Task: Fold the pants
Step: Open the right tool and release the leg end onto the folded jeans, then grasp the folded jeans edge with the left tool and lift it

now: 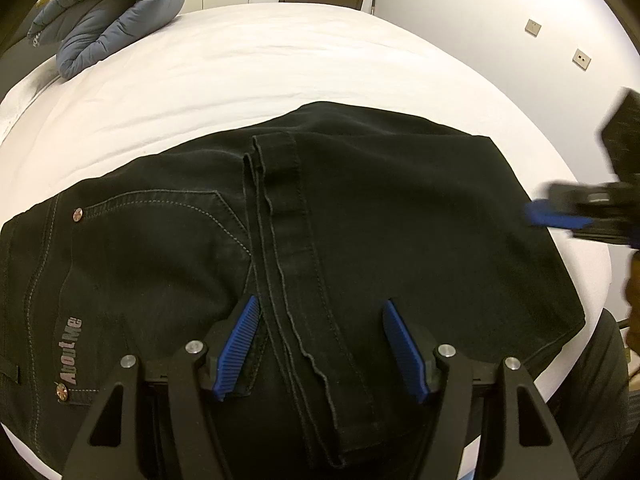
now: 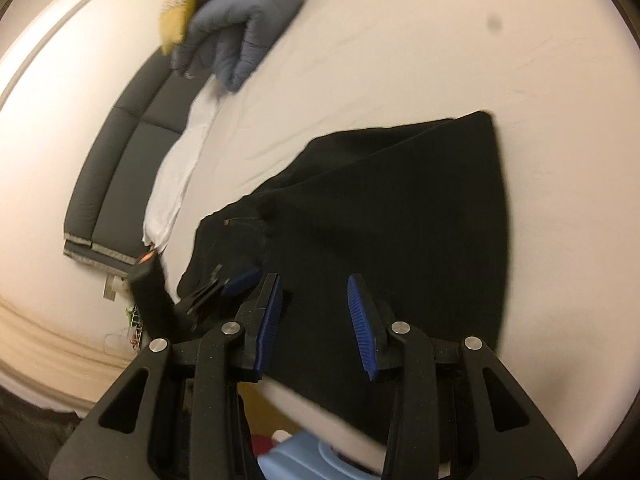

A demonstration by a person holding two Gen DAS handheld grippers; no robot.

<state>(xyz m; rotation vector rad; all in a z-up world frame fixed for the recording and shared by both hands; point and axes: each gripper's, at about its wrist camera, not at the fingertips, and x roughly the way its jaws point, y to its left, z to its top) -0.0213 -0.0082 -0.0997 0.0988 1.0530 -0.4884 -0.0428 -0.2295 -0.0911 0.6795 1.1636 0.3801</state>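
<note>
Left hand-held gripper (image 1: 318,344): jaws spread wide, blue ribbed pads (image 1: 236,348) apart, nothing clamped between them, pointing forward and angled down. Right hand-held gripper (image 2: 314,320): jaws also spread, pads (image 2: 362,326) apart, nothing pinched, view motion-blurred. From the left wrist it shows at far right edge (image 1: 560,216), blurred, tips pointing left.

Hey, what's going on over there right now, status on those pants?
Left tool open, over the hems. Right tool open, empty. Black pants folded on the white bed. Blue quilt far off, nothing blocking.
</note>
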